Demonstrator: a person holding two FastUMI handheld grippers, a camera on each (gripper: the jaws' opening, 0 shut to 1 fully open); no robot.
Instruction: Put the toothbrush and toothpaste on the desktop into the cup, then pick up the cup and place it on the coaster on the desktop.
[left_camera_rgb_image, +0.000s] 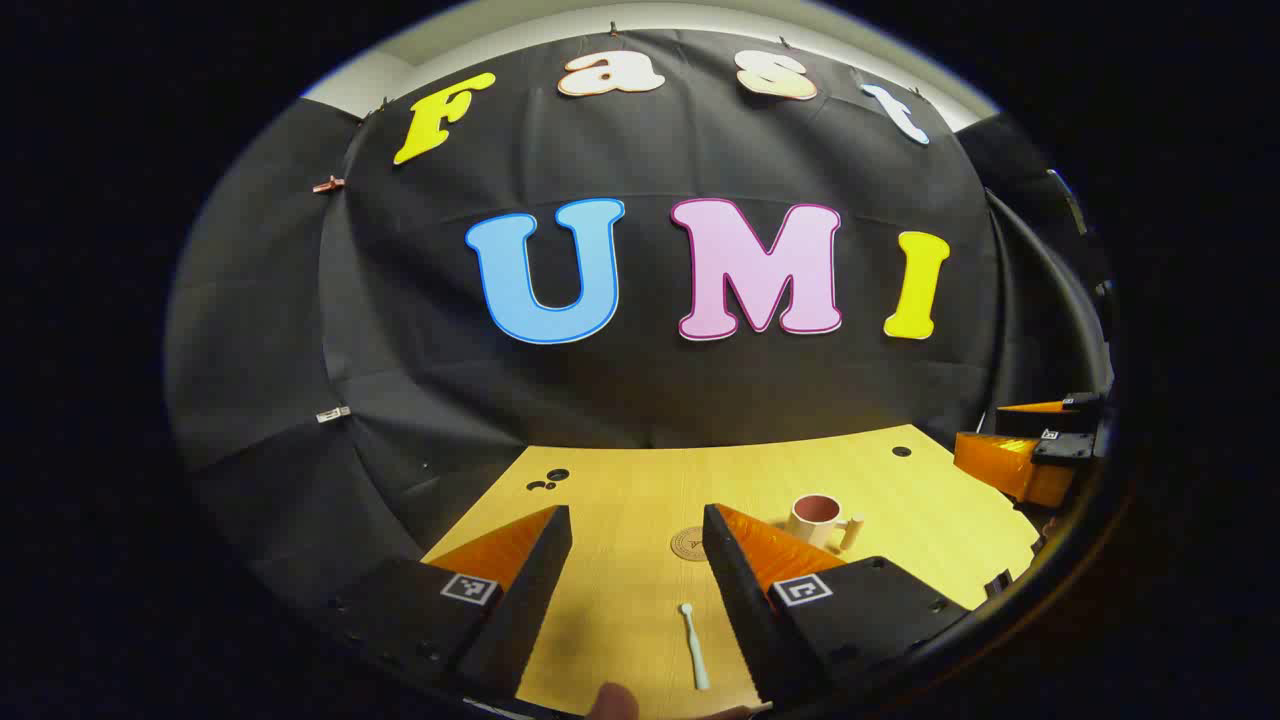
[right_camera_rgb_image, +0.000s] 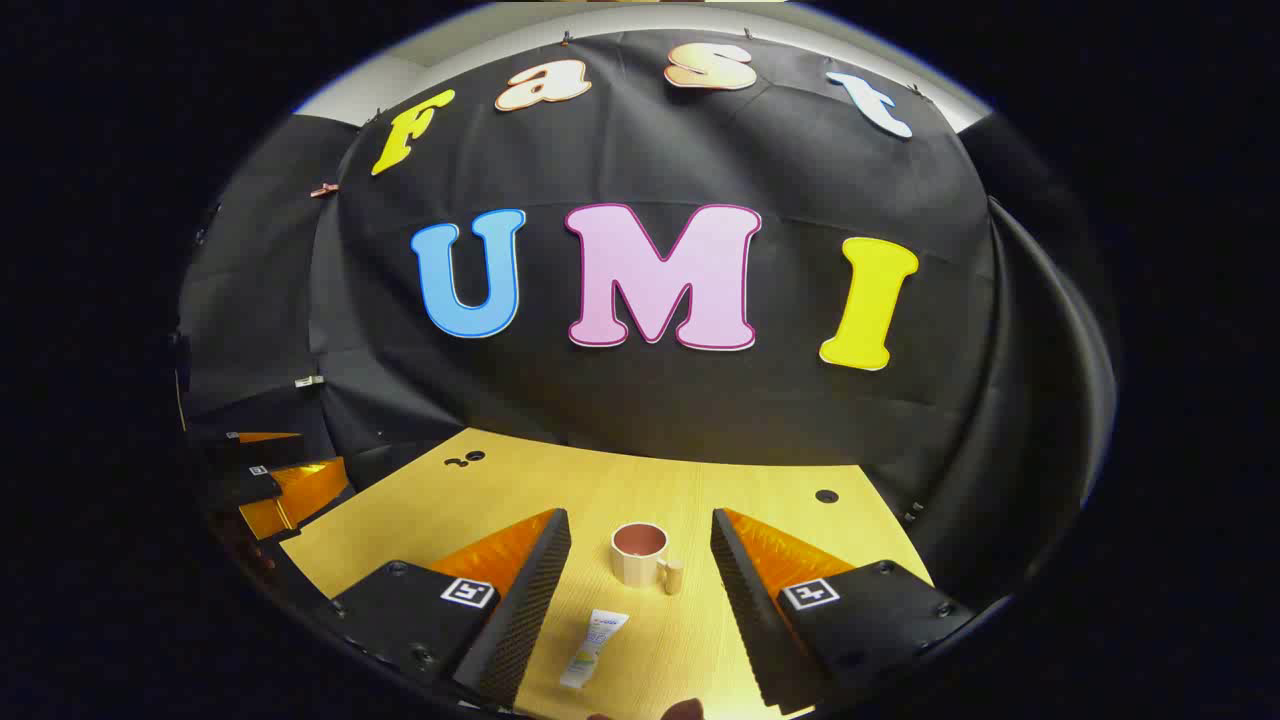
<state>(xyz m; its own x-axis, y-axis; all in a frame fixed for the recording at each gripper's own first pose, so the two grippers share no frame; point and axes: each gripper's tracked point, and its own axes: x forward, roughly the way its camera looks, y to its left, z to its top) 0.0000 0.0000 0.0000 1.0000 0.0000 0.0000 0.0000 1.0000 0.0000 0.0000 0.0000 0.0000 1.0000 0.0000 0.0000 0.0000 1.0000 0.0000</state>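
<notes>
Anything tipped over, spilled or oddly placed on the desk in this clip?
Nothing stands out. The cup stands upright, the toothpaste and toothbrush lie flat on the desk, the coaster sits bare.

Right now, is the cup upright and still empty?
Upright and empty: the cup stands with its mouth up and nothing inside. The toothbrush and toothpaste lie flat on the table.

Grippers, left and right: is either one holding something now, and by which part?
Nothing is held. The left gripper is open above the toothbrush; the right gripper is open above the toothpaste.
</notes>
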